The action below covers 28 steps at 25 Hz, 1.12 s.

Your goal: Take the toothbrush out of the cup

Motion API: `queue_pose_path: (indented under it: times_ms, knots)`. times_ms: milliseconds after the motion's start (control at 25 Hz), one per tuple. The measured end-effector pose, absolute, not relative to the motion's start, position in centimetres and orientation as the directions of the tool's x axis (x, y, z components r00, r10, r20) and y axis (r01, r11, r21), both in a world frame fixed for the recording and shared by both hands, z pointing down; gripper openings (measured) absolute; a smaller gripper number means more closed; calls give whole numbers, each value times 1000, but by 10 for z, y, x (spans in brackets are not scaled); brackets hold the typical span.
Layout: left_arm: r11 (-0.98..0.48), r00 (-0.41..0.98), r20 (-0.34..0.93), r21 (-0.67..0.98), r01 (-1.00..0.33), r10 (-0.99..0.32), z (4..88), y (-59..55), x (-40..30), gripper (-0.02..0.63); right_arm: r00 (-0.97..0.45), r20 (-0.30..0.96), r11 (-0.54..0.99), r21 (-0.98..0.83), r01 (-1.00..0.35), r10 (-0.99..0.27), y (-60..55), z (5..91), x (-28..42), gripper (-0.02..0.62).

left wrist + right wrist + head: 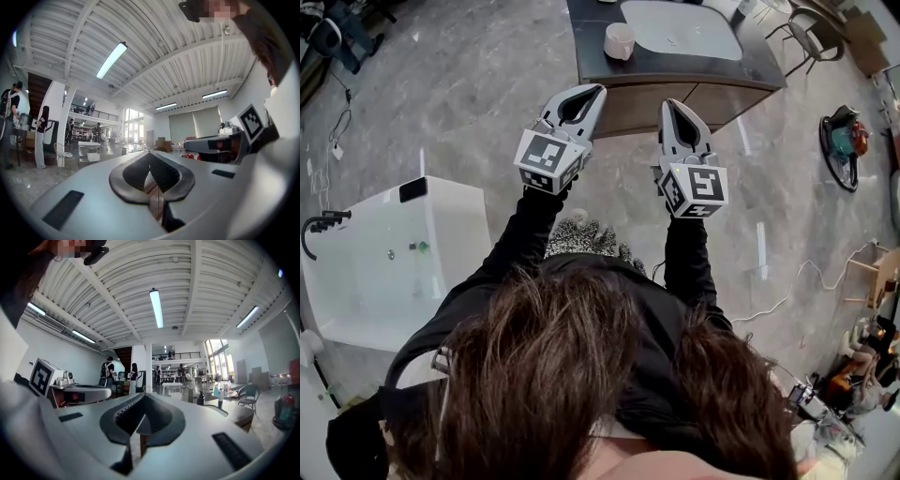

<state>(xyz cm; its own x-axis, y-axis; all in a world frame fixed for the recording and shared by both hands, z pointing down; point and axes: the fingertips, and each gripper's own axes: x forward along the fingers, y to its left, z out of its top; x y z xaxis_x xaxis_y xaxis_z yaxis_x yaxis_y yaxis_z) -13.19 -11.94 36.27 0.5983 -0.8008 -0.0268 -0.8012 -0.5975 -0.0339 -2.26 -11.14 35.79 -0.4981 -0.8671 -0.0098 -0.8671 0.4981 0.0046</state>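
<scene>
While both tongs hang short of the dark table | left tongs closed, empty | right tongs closed, empty | pale round ceramic cup at 12 o'clock of left tongs, on table | toothbrush probably inside, too small to see | judged light, stiff, slippery: pinch its handle.

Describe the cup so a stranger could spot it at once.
Find the dark counter at the head view's top, with a white basin sunk in it. The cup stands just left of the basin: small, round, pale, alone on that side.
</scene>
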Motion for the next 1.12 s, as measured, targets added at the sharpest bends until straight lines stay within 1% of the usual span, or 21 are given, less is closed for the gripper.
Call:
queue_pose_path:
  times_ms: [280,640,840,1120]
  knots:
    - [-617,618,-14,-27,-786,-786,369,-154,-134,8,-489,-4,489,8,-872,-872,-150,358,-30,5]
    - [-634,637,-72,-66,-771,-768,345,-217,-144,8,-468,-30,467,25,-884,-883,-212,346,-41,5]
    - [-632,635,-90,-63,-772,-767,339,-249,-154,8,-469,-31,468,30,-883,-883,-241,345,-52,5]
    - [-614,616,-77,-54,-788,-784,343,-275,-160,8,-481,-25,481,25,-877,-876,-266,349,-55,5]
